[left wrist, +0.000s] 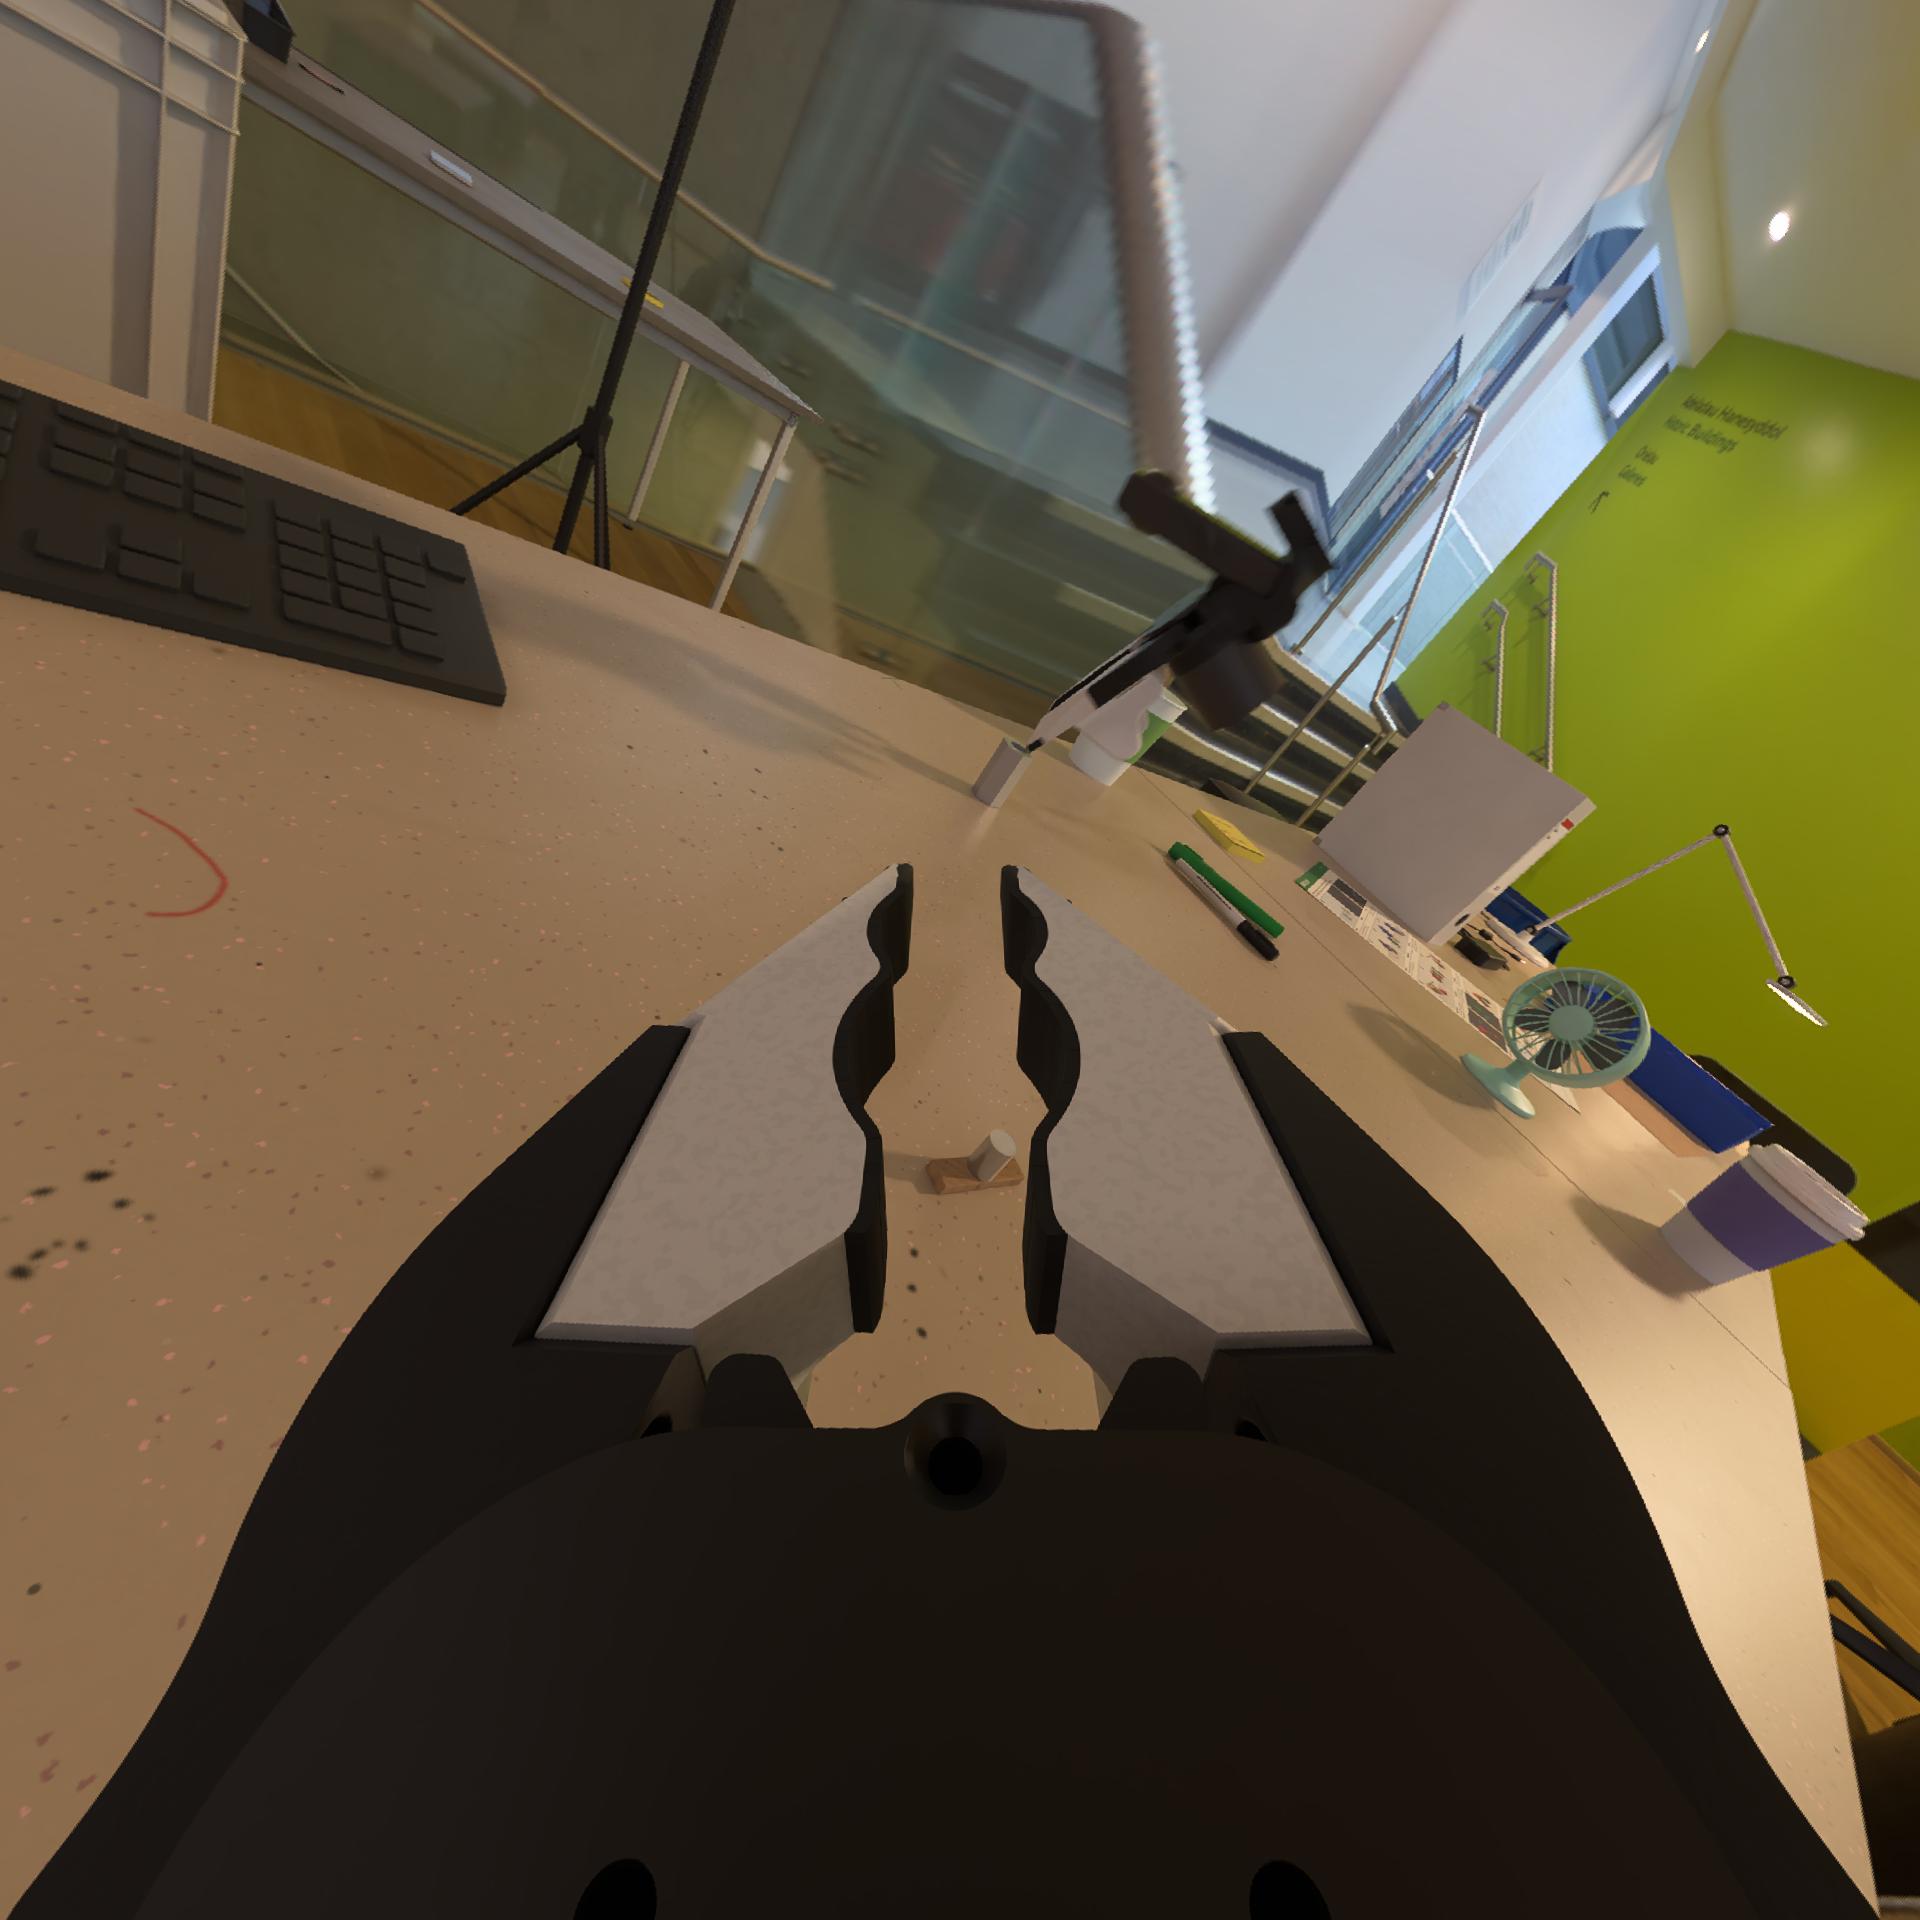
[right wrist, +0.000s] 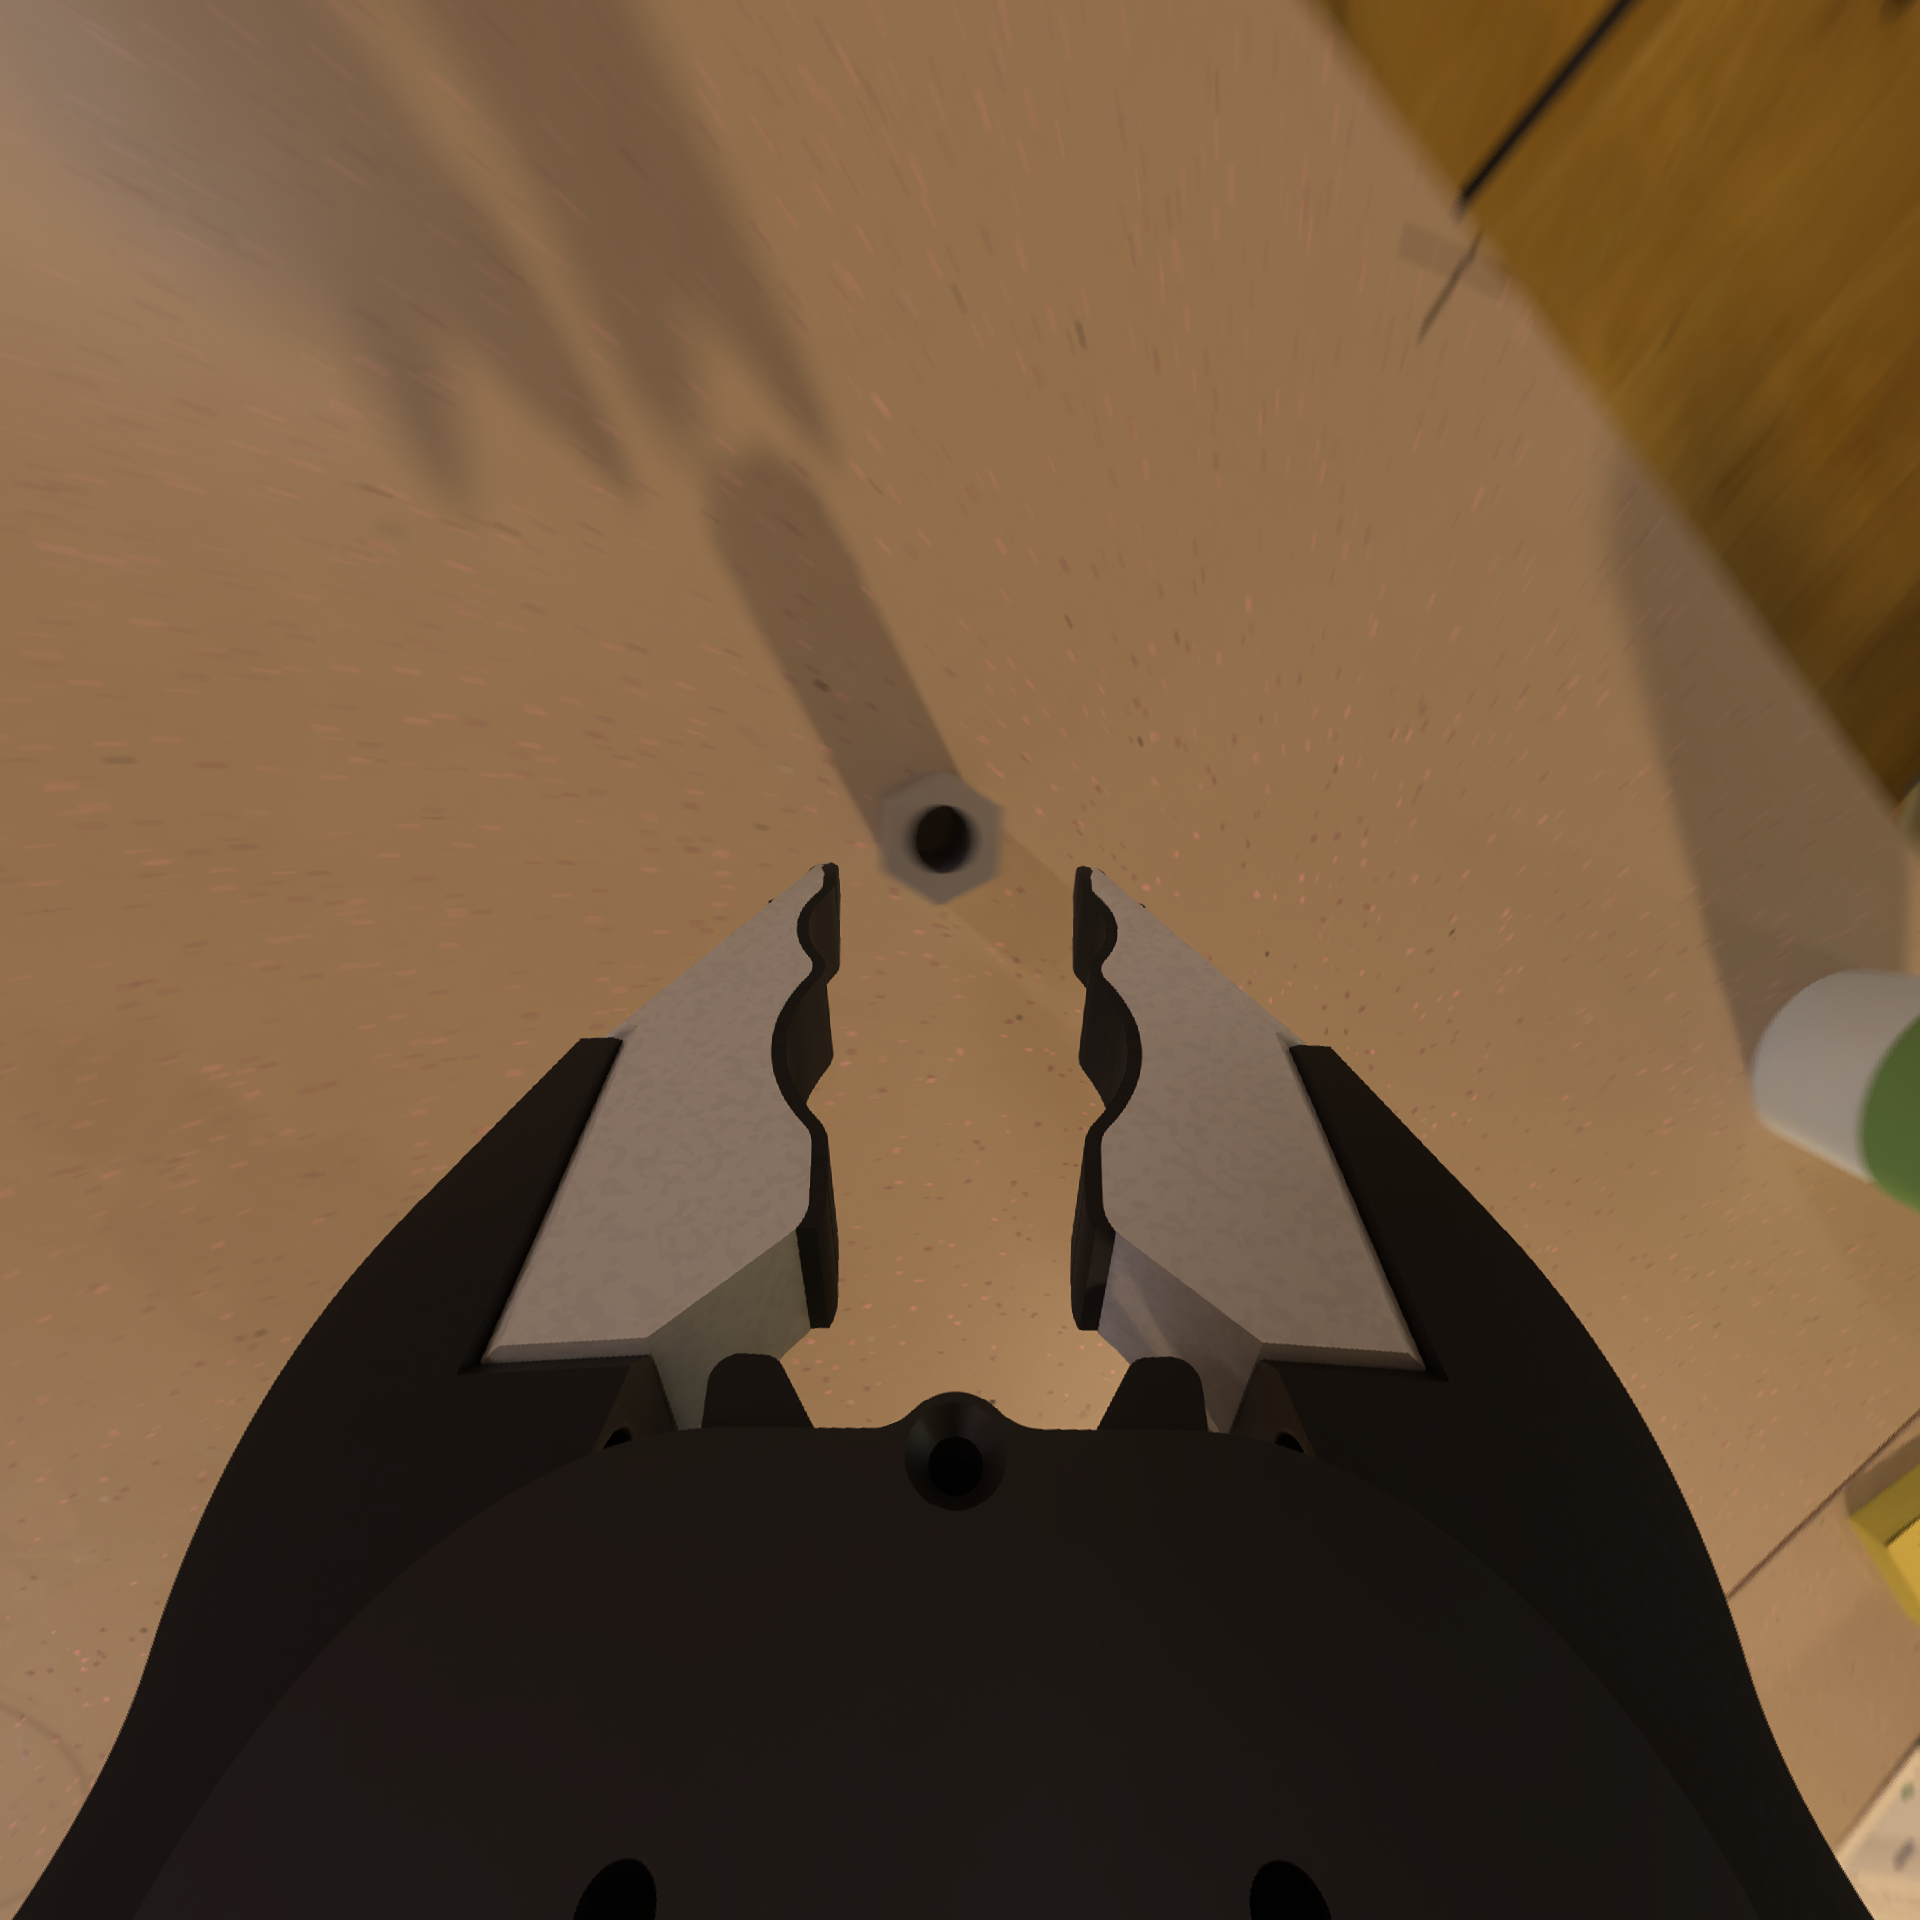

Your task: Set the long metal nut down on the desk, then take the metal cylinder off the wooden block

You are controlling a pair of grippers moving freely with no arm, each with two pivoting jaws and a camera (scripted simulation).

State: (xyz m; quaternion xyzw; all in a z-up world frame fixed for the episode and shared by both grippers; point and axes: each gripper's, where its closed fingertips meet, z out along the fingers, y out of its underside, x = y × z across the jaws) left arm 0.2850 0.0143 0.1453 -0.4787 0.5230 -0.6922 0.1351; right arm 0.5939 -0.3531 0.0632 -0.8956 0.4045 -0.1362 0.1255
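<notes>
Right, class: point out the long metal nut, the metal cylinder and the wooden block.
long metal nut (right wrist: pixel 940 837), right wrist view, on its hexagonal top face.
metal cylinder (left wrist: pixel 994 1153), left wrist view, on its side wall.
wooden block (left wrist: pixel 958 1177), left wrist view, on its top face.

1. Long metal nut (right wrist: pixel 940 837) just past right gripper (right wrist: pixel 956 871) tips: dull grey metal, matt.
2. Desk (right wrist: pixel 1195 582) under both: beige speckled laminate, smooth.
3. Fingers (left wrist: pixel 748 1132) of left gripper (left wrist: pixel 956 873): grainy light-grey faces, matt black pads.
4. Between them: bare wooden block (left wrist: pixel 961 1175), pale satin metal cylinder (left wrist: pixel 992 1153).
</notes>
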